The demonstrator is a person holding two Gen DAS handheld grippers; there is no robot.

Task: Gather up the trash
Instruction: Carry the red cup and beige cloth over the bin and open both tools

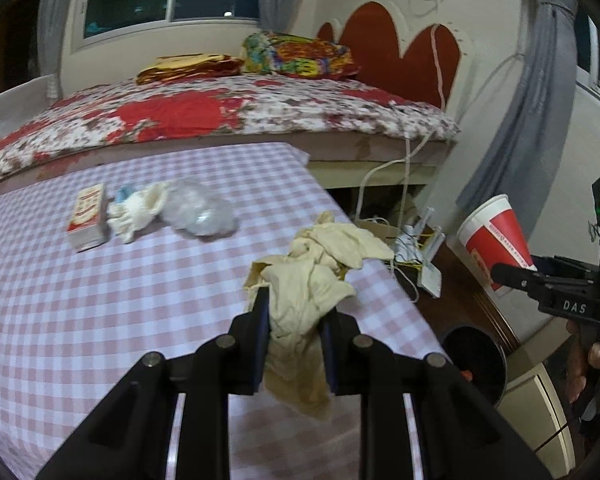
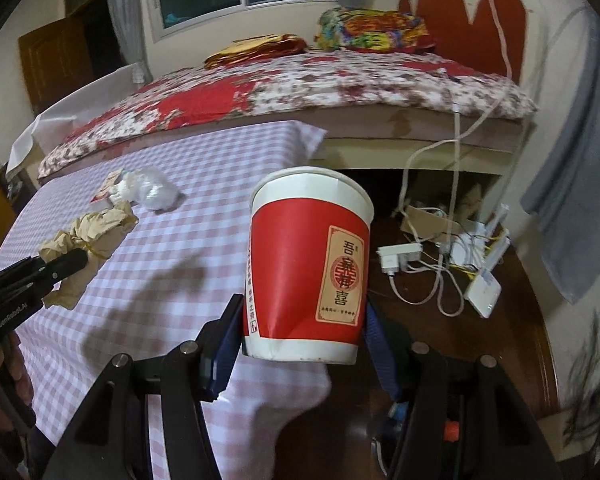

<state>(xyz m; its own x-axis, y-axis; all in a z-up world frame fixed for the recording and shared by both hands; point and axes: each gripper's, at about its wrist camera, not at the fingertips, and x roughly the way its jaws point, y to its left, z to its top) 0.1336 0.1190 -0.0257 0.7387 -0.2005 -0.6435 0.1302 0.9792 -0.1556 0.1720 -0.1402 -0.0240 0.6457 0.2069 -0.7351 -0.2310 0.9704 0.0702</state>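
From my left wrist camera, the left gripper (image 1: 294, 330) is clamped on a crumpled beige paper wad (image 1: 312, 276), its blue pads pinching the lower part while the rest bunches up above the fingers. The wad hangs over the near right edge of the pink-and-white checked tablecloth (image 1: 120, 300). In the right wrist view the same gripper (image 2: 66, 264) shows at the far left, the paper (image 2: 88, 232) bulging around its black fingers.

The right gripper (image 2: 302, 344) is closed around a red-and-white paper cup (image 2: 308, 268), gripped low on its sides and held upright just past the table's corner (its label of Chinese characters faces my camera). From the left view that cup (image 1: 492, 236) tilts at the far right, with a hand (image 1: 596, 356) on the handle below it.

Farther back on the cloth lie a small red-and-white box (image 1: 88, 216), a balled white tissue (image 1: 134, 212) touching it, and a crumpled clear plastic wrapper (image 1: 200, 212) just beside that. A dark round bin (image 1: 476, 364) sits on the floor below the table's right edge. Behind the table is a bed with a floral quilt (image 1: 180, 116).
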